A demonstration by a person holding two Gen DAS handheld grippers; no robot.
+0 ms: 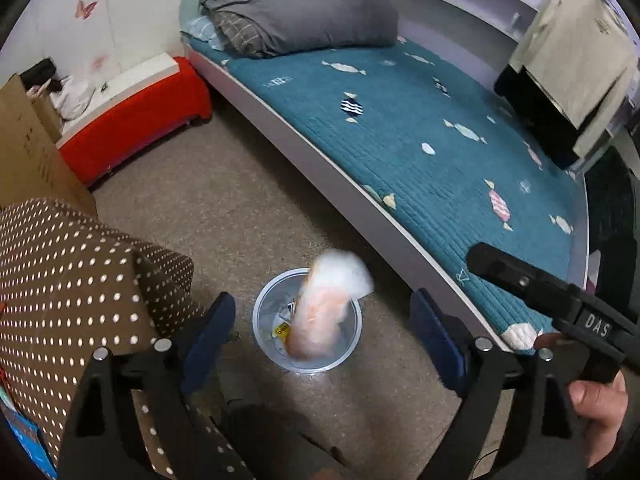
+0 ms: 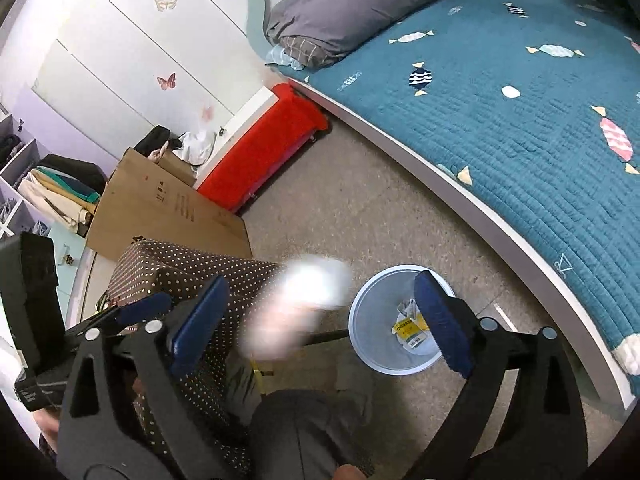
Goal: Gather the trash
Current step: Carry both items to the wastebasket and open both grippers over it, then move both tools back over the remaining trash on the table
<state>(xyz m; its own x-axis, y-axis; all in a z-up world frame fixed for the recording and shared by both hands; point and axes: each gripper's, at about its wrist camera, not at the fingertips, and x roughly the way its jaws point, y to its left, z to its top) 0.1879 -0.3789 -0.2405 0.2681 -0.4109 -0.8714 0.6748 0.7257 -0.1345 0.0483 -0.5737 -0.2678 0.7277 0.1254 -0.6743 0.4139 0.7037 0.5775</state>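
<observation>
Low centre, a blurred, soft white-and-orange wrapper (image 1: 328, 304) hangs over the round translucent plastic bin (image 1: 267, 312); left gripper (image 1: 320, 344) and right gripper (image 2: 320, 320) fingers spread apart, holding nothing

A home bedroom: a low bed (image 1: 420, 128) under a teal candy-print quilt, a folded grey duvet (image 1: 296, 16) at its head. Butterfly stickers (image 2: 166, 80) dot the white wardrobe doors (image 2: 120, 60), folded clothes fill cubby shelves (image 2: 60, 188), and a red storage bench (image 1: 136, 120) sits on the carpet (image 1: 248, 208).
</observation>
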